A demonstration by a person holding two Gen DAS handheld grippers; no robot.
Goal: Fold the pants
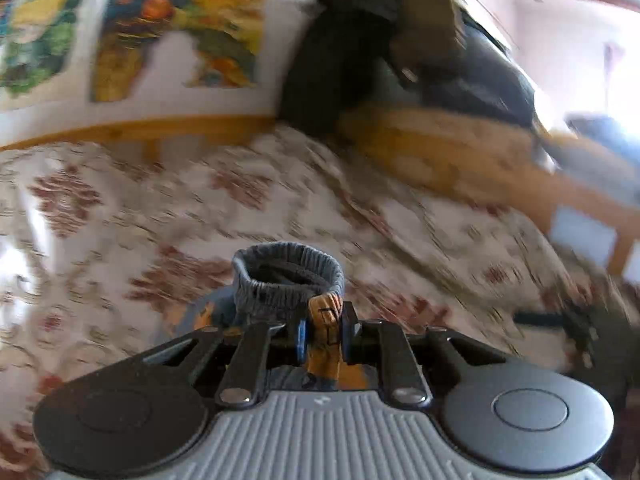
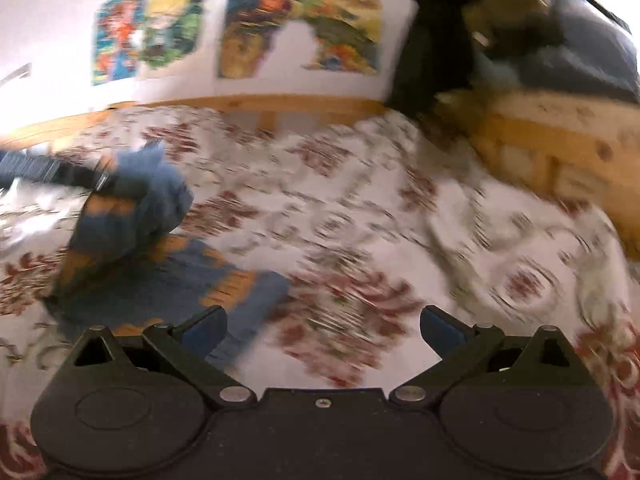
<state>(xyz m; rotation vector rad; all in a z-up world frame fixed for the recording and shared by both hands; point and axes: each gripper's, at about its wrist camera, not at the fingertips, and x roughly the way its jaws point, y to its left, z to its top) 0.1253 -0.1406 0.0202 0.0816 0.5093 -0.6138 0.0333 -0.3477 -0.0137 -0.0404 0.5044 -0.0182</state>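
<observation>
Small blue pants with orange patches lie on a flowered bedspread. My left gripper (image 1: 323, 334) is shut on the pants (image 1: 288, 284) near the ribbed grey-blue cuff, which stands up as a ring just ahead of the fingers; an orange part of the cloth is pinched between the pads. In the right wrist view the pants (image 2: 132, 248) are at the left, one end lifted by the left gripper (image 2: 100, 180) and the rest lying on the bed. My right gripper (image 2: 322, 330) is open above the bedspread, with nothing between its fingers, just right of the pants' near edge.
The bedspread (image 2: 380, 216) covers the bed, rumpled at the right. A wooden bed frame (image 1: 460, 152) runs along the back and right. Dark clothes (image 1: 360, 48) hang on its corner. Colourful posters (image 2: 260, 28) cover the wall behind. Both views are blurred by motion.
</observation>
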